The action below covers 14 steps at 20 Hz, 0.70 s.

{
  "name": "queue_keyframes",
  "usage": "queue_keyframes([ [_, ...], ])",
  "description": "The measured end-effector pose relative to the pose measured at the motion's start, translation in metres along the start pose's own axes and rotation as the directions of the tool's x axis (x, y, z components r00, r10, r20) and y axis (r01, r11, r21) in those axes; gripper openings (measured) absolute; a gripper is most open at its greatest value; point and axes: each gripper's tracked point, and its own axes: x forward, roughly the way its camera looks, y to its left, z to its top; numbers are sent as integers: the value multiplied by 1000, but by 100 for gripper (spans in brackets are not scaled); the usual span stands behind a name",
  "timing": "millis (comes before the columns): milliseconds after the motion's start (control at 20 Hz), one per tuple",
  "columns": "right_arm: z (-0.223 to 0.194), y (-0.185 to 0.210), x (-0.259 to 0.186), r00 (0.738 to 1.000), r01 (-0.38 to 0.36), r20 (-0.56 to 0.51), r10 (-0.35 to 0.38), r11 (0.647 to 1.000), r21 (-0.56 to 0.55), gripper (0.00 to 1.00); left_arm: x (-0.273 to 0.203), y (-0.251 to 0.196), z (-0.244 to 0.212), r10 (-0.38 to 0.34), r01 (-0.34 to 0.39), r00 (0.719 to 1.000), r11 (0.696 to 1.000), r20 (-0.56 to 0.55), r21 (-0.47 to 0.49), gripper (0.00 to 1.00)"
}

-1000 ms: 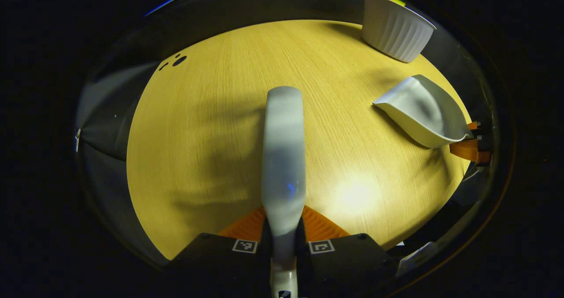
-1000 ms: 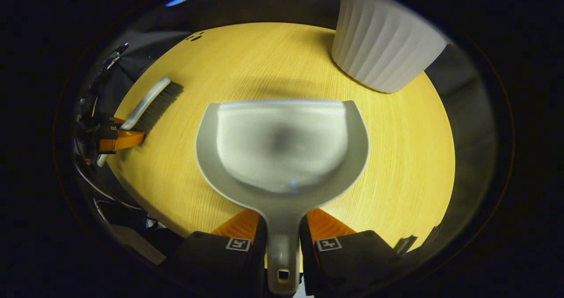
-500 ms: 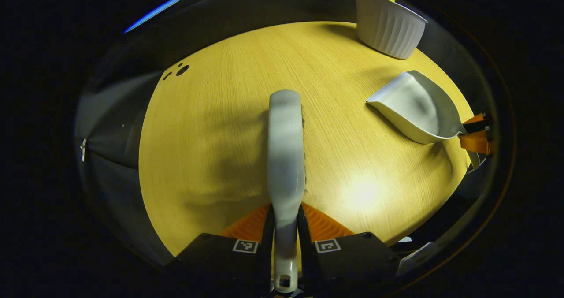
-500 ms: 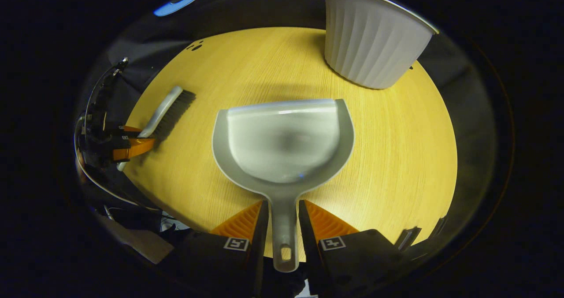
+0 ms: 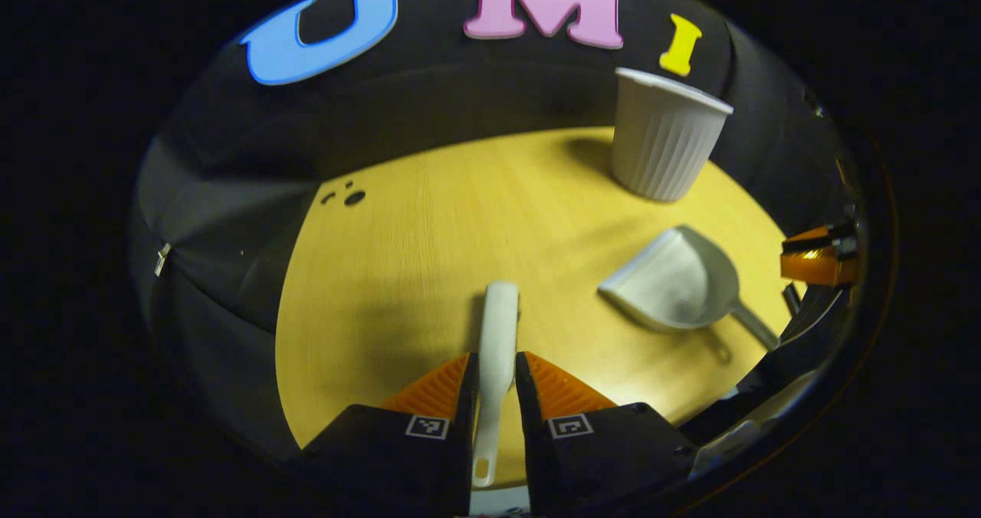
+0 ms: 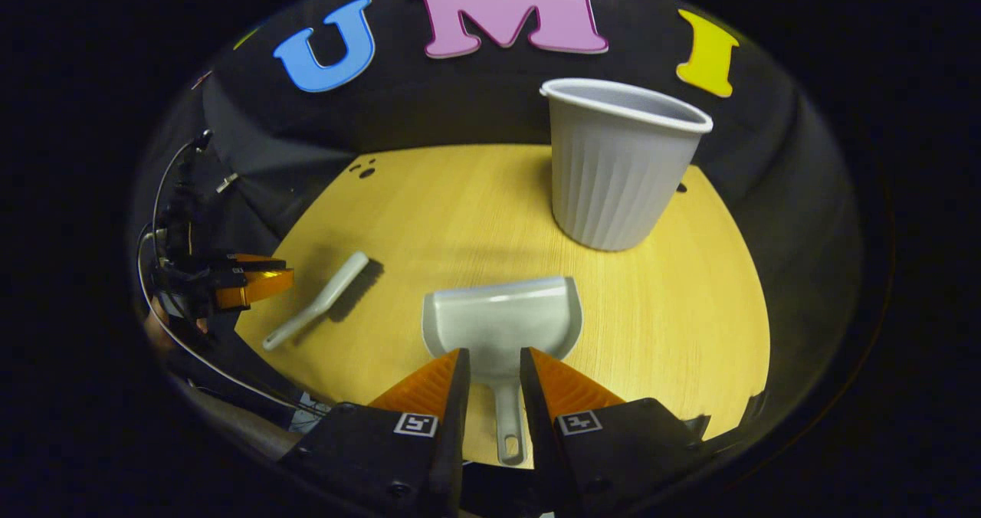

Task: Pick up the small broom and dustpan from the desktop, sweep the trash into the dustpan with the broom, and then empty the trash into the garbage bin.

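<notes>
Two tools laid flat on desk | broom framed by spread left jaws | dustpan framed by spread right jaws | bin stood upright behind dustpan

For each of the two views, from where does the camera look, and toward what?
Left gripper view: rides on the left hand-held gripper, looks along the broom over the table; its orange fingers show below.
Right gripper view: rides on the right hand-held gripper, faces the dustpan; a hand shows.
Shared: the white bin, broom, dustpan.
</notes>
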Motion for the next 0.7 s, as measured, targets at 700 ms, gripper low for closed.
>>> queue_keyframes([
  [700, 123, 13, -94, 888, 71, 460, -23, 994, -86, 41, -119, -26, 137, -15, 37, 859, 999, 512, -33, 32],
])
